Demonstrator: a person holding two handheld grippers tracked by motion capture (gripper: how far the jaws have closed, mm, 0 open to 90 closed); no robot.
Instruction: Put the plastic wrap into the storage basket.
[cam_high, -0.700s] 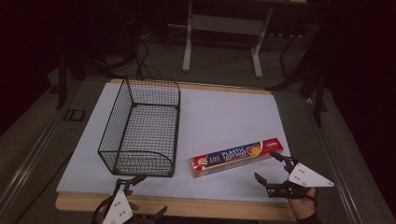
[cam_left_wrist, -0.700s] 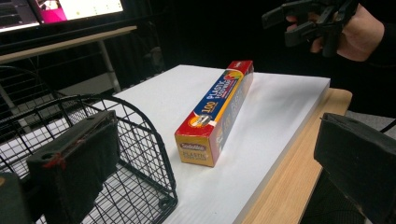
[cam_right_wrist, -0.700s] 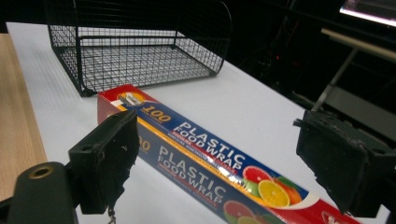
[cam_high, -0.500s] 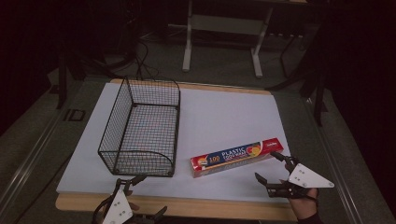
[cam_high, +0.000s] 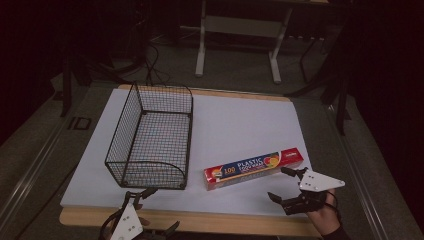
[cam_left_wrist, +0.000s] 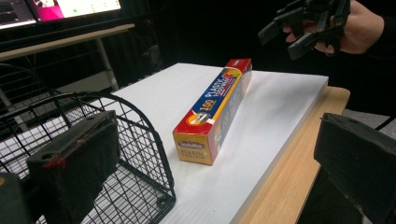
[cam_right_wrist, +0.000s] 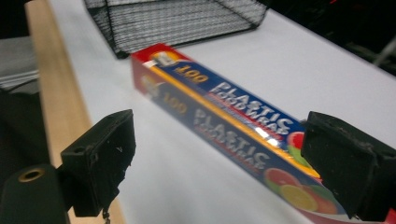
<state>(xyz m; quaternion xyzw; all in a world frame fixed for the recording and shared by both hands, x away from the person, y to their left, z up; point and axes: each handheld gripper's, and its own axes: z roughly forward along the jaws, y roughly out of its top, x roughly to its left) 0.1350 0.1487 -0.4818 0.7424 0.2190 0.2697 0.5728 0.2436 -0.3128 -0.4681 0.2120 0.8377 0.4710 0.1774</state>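
Wire mesh, black, forms the basket (cam_high: 152, 140) standing on the left half of a white board (cam_high: 240, 120) that covers a wooden table (cam_high: 200, 222). At the near edge just in front of the basket, the left gripper (cam_high: 145, 212) hangs with jaws spread wide and nothing between them; in its own view one jaw sits before the basket's rounded end. Right of the basket, close to its near corner yet apart from it, a red and blue plastic wrap box (cam_high: 254, 167) lies flat and slightly askew on the board. Farther right, a hand (cam_high: 327, 215) holds the right gripper (cam_high: 282, 182) near the box's right end, jaws wide open, one low beside the box and the other over its near end, neither pressing it
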